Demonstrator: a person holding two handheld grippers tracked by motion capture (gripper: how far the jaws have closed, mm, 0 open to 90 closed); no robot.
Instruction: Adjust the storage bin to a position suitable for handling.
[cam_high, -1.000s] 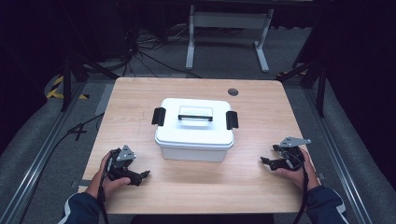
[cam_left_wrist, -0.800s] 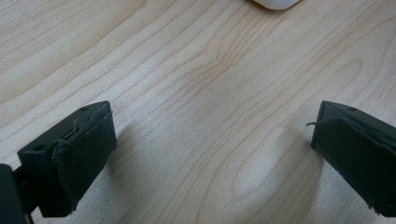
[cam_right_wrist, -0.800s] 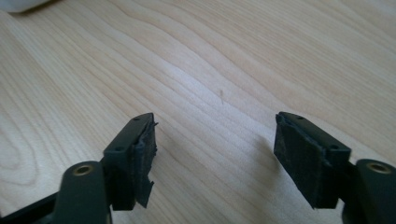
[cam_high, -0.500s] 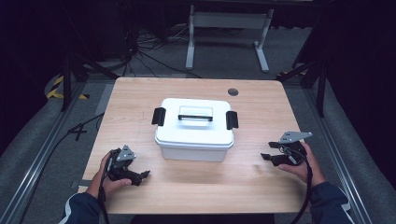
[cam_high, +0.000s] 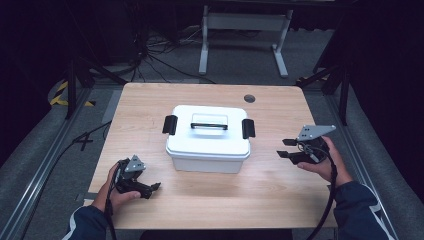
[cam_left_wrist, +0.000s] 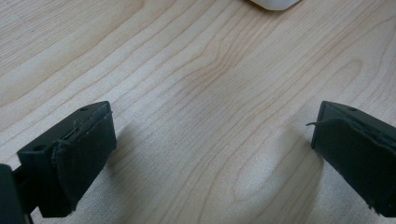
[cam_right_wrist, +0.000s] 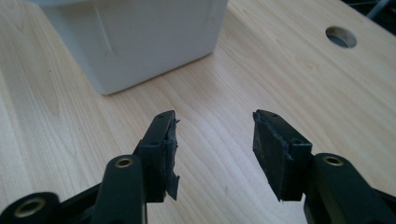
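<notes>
White box (cam_high: 208, 142) sits between left tongs (cam_high: 156, 187) and right tongs (cam_high: 281, 148), both gaping

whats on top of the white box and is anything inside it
On the white box sits its closed lid, with a black handle in the middle and a black latch at each end. The lid covers the inside, so any contents are hidden.

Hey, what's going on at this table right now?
A person sits at a wooden table with tongs in each hand. A white lidded box with black side latches and a top handle stands in the middle, shut. The left tongs rest low near the front edge, open and empty. The right tongs are raised to the box's right, open, pointing toward it but apart from it. Nothing is gripped yet.
</notes>
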